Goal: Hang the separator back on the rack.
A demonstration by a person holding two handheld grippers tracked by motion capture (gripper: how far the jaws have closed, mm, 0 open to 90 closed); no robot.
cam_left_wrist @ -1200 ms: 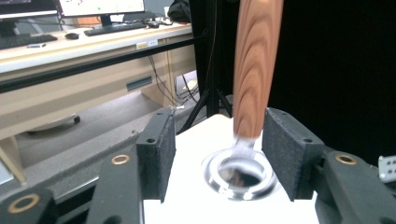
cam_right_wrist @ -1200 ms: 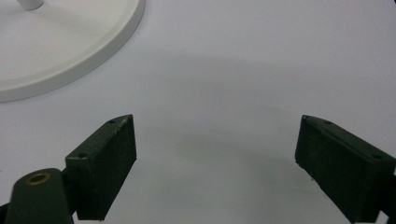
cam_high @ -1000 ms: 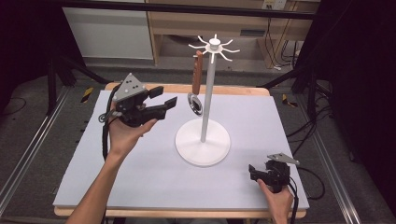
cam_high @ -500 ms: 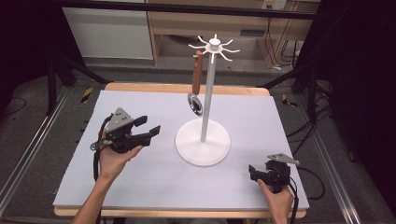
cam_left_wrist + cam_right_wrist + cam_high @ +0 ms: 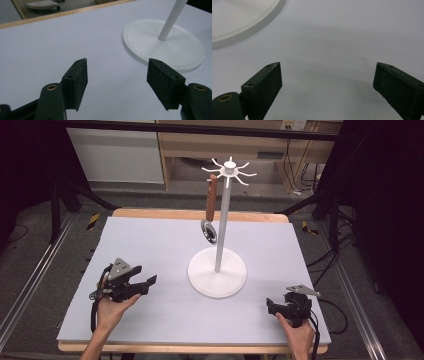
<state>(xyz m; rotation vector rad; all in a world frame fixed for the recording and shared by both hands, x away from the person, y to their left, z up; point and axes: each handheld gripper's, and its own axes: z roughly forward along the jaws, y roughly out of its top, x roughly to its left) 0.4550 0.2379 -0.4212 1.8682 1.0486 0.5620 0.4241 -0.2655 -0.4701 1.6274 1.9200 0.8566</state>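
A white stand (image 5: 218,270) with a round base and a crown of hooks rises mid-table. A spoon with a brown handle (image 5: 211,205) hangs from one hook, its metal bowl low beside the pole. My left gripper (image 5: 148,285) sits low over the mat, left of the base; its jaws have just been opening and stand wide with nothing between them (image 5: 116,80). The base (image 5: 165,42) lies ahead to its right. My right gripper (image 5: 270,305) rests near the front right corner, open and empty (image 5: 327,85), with the base rim (image 5: 242,27) at upper left.
A pale grey mat (image 5: 150,240) covers the wooden table (image 5: 200,214). Metal rails run along the floor on both sides, and cables trail on the right. A cabinet stands behind the table.
My left gripper has come down from beside the hanging spoon and drawn back toward the front left, its jaws spreading wider. The right gripper has stayed put.
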